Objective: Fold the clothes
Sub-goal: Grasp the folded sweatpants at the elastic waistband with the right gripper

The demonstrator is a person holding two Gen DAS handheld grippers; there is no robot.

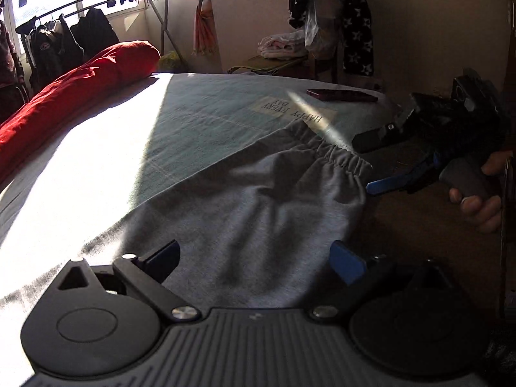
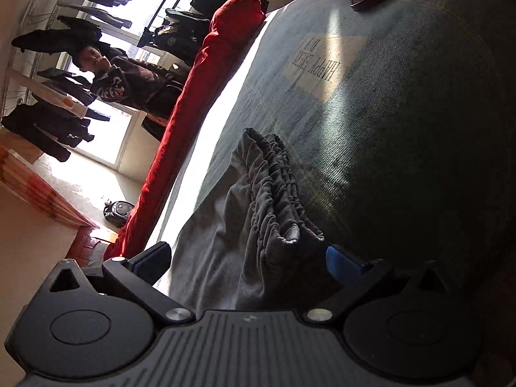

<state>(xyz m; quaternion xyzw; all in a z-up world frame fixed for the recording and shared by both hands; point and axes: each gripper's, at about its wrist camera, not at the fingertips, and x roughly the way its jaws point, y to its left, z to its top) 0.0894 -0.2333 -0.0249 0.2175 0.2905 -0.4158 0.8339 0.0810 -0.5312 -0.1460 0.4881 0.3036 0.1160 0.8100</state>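
A grey garment (image 1: 258, 200) with a gathered elastic waistband (image 1: 338, 159) lies flat on the bed's pale green sheet (image 1: 209, 119). My left gripper (image 1: 256, 262) is open just above the garment's near end, one finger on each side of the cloth. My right gripper (image 1: 364, 164) comes in from the right, held by a hand (image 1: 477, 200), and stands open around the waistband's end. In the right wrist view the bunched waistband (image 2: 277, 187) sits between the wide-open fingers of the right gripper (image 2: 248, 261). Neither gripper has closed on the cloth.
A long red bolster (image 1: 71, 96) lies along the bed's left side. A dark red phone (image 1: 342, 95) rests on the sheet near the far edge. A clothes rack (image 1: 64, 38) stands by the window, where a person (image 2: 129, 77) is. A star-patterned scarf (image 1: 354, 16) hangs beyond the bed.
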